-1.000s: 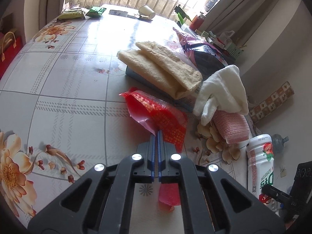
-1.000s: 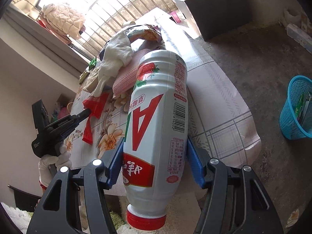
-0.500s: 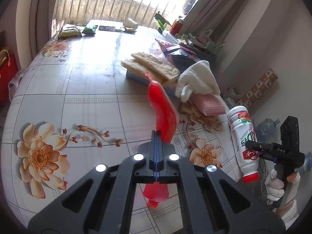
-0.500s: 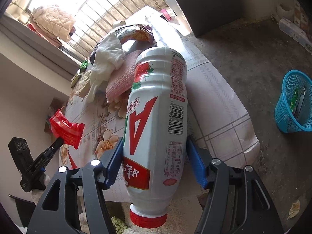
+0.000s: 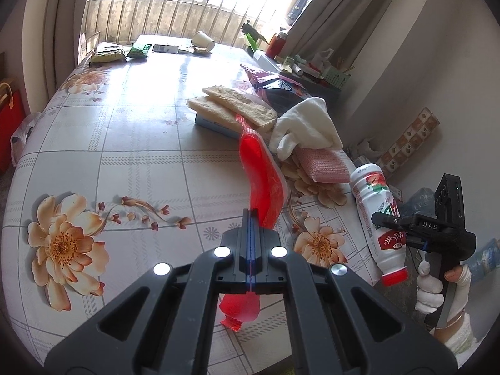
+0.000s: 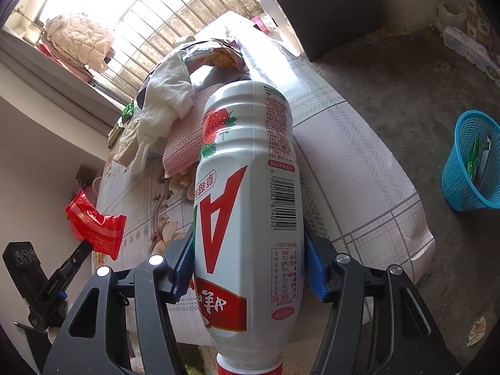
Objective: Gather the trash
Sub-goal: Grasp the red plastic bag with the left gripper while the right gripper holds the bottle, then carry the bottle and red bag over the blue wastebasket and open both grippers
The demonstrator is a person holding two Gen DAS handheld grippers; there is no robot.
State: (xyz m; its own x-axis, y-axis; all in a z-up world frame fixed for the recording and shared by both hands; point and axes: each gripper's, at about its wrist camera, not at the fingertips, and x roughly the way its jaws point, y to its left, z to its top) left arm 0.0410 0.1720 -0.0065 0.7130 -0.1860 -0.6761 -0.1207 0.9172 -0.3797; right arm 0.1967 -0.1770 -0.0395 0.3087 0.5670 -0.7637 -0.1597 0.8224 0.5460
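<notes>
Left wrist view: your left gripper (image 5: pixel 251 215) has its jaws pressed together on the red wrapper (image 5: pixel 262 184), lifted above the flowered table (image 5: pixel 140 162). Off the table's right edge, your right gripper (image 6: pixel 248 268) pinches the white bottle (image 6: pixel 250 203), cap toward you. Farther off, on the floor, stands the blue basket (image 6: pixel 468 184).
</notes>
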